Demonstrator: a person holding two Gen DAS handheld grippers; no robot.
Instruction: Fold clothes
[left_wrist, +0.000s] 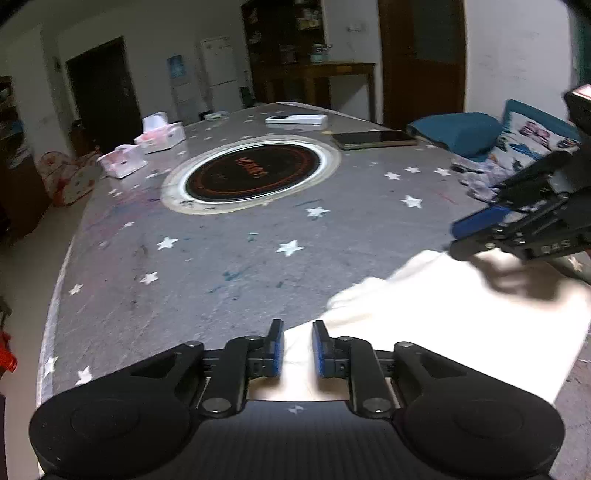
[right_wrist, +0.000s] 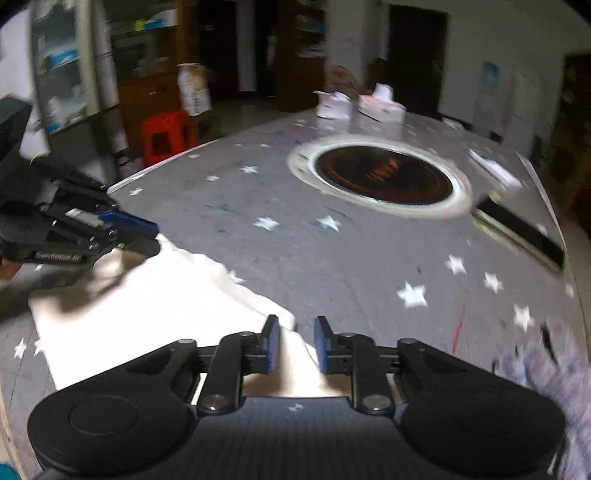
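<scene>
A white garment (left_wrist: 443, 325) lies flat on the grey star-patterned table, at the near right in the left wrist view; it also shows in the right wrist view (right_wrist: 147, 314) at the near left. My left gripper (left_wrist: 297, 349) is open, hovering over the garment's near left edge with nothing between its pads. My right gripper (right_wrist: 296, 345) is open over the garment's right edge, also empty. Each gripper shows from the side in the other's view: the right gripper (left_wrist: 465, 236) above the garment's far corner, the left gripper (right_wrist: 144, 236) likewise.
A round black induction plate (left_wrist: 255, 173) is set in the table's middle. Tissue boxes (left_wrist: 159, 136), a white box (left_wrist: 295, 119) and a phone (left_wrist: 373, 139) lie beyond it. A pile of patterned and teal clothes (left_wrist: 491, 147) sits at the right. A red stool (right_wrist: 166, 136) stands beside the table.
</scene>
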